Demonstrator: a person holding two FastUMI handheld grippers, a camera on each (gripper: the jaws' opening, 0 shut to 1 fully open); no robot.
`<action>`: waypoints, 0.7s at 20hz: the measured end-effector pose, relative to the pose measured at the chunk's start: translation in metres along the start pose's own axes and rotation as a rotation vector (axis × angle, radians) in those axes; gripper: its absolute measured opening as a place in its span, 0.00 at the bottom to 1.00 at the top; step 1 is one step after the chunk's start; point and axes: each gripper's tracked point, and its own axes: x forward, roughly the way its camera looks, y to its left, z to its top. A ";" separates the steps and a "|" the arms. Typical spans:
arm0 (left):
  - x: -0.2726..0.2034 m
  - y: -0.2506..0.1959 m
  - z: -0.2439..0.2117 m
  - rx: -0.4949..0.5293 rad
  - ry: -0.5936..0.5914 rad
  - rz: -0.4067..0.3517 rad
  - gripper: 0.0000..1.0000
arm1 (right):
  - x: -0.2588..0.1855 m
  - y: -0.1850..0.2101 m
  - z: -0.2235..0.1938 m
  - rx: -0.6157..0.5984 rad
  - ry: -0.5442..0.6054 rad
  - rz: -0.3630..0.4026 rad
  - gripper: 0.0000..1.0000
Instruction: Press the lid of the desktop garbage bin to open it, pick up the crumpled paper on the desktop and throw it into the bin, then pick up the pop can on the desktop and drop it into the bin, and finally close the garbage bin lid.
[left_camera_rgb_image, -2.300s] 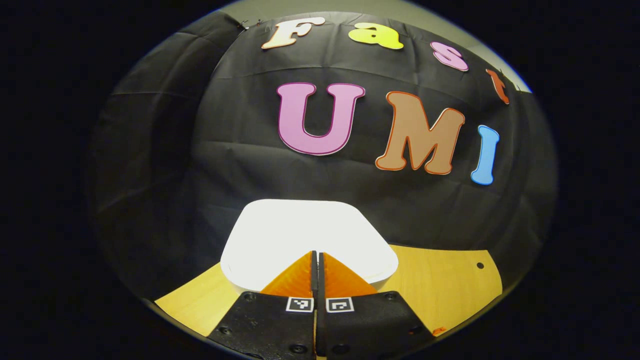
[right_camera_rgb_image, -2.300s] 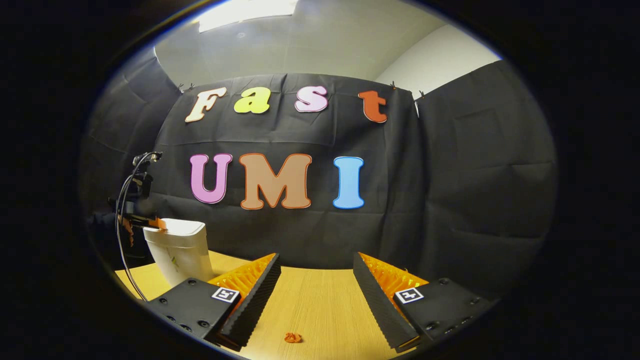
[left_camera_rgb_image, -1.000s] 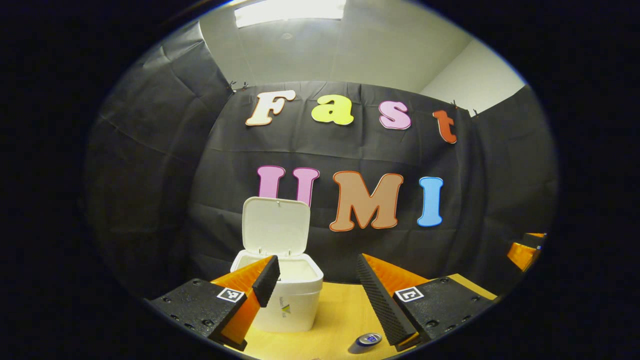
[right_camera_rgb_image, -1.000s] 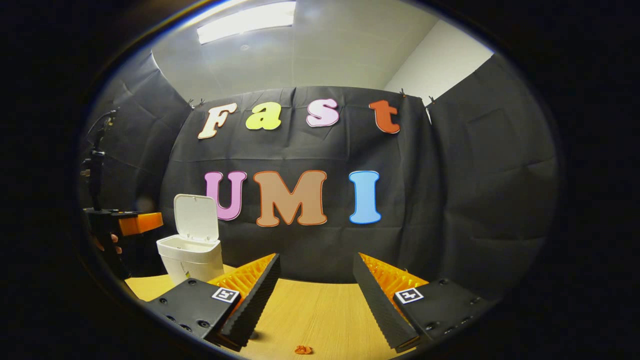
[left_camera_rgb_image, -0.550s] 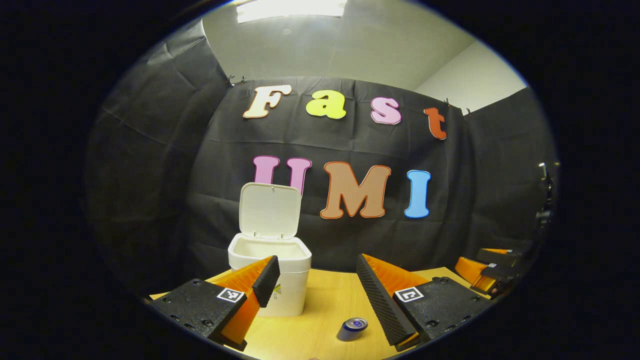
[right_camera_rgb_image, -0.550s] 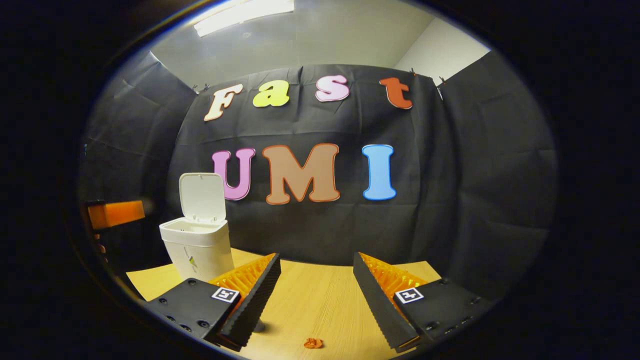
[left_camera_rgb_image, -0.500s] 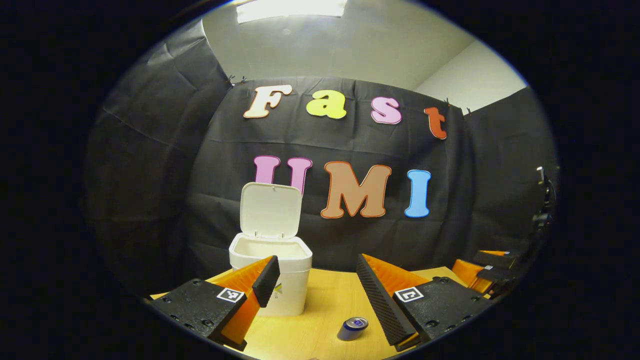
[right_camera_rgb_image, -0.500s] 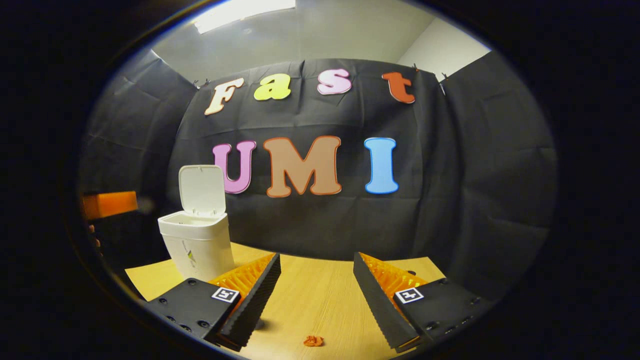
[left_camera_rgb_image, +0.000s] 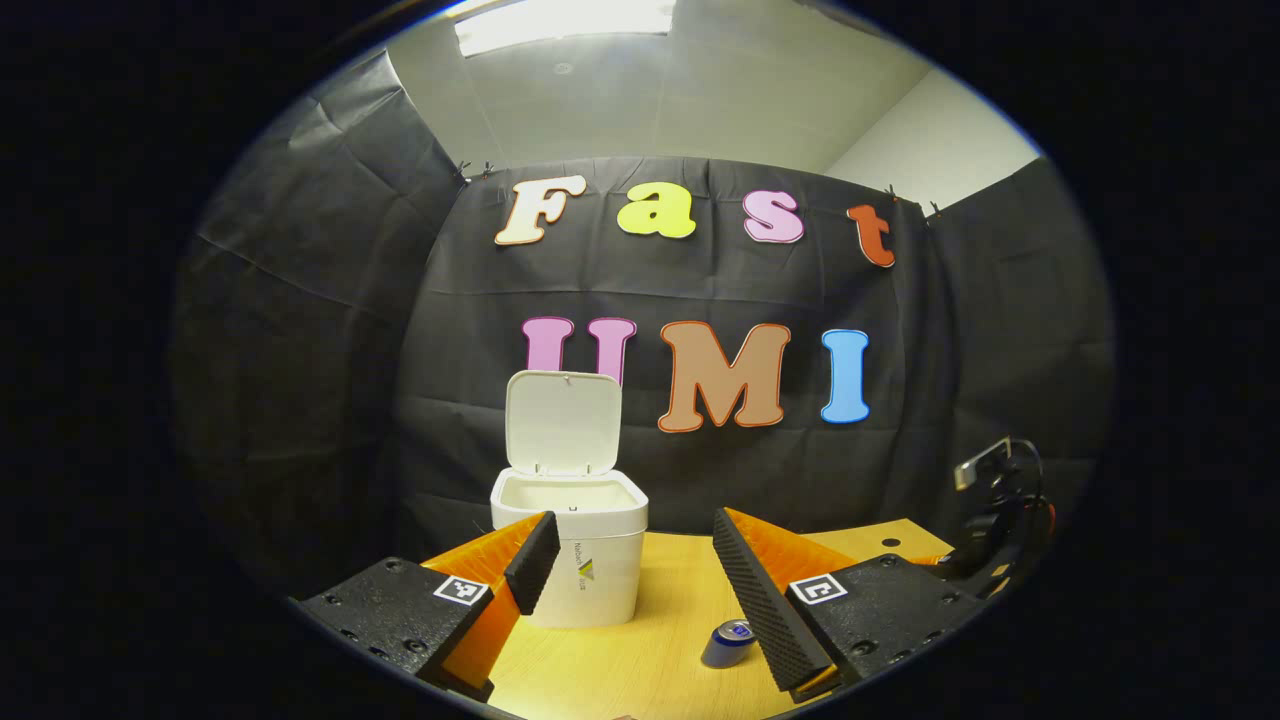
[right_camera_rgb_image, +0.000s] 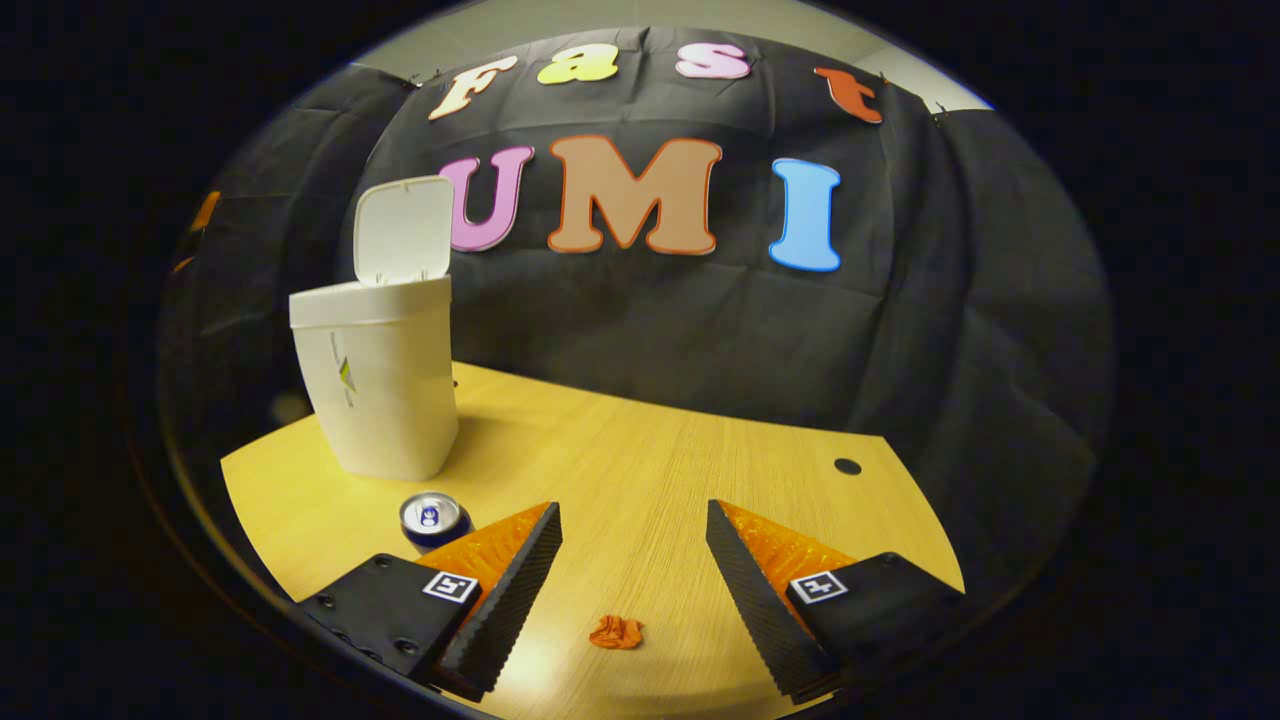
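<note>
The white garbage bin (left_camera_rgb_image: 585, 560) (right_camera_rgb_image: 378, 385) stands on the wooden desktop with its lid (left_camera_rgb_image: 562, 421) (right_camera_rgb_image: 404, 231) flipped up. A blue pop can (left_camera_rgb_image: 728, 642) (right_camera_rgb_image: 434, 519) stands upright near it. In the right gripper view a small orange crumpled paper (right_camera_rgb_image: 616, 632) lies on the desktop between and just ahead of my right gripper's fingers. My right gripper (right_camera_rgb_image: 634, 520) is open above the paper, tilted down. My left gripper (left_camera_rgb_image: 634, 525) is open and holds nothing, back from the bin, with the can by its right finger. In the left gripper view the other gripper (left_camera_rgb_image: 995, 540) shows at the far right.
The wooden desktop (right_camera_rgb_image: 660, 470) has a small cable hole (right_camera_rgb_image: 847, 466) at its far right. Black cloth walls close off the back and sides behind the bin.
The left gripper pressed the lid shut-fingered, then drew back and opened; the lid now stands up. The right gripper has tipped down and dropped toward the crumpled paper.
</note>
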 end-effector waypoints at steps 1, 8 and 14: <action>-0.002 0.001 -0.001 0.003 0.002 0.003 0.92 | 0.008 0.001 -0.011 -0.006 0.030 0.003 0.97; -0.006 0.015 -0.009 0.030 0.035 0.040 0.93 | 0.044 0.011 -0.091 -0.061 0.257 0.022 1.00; -0.008 0.026 -0.016 0.039 0.064 0.075 0.93 | 0.050 0.020 -0.134 -0.088 0.349 0.039 0.94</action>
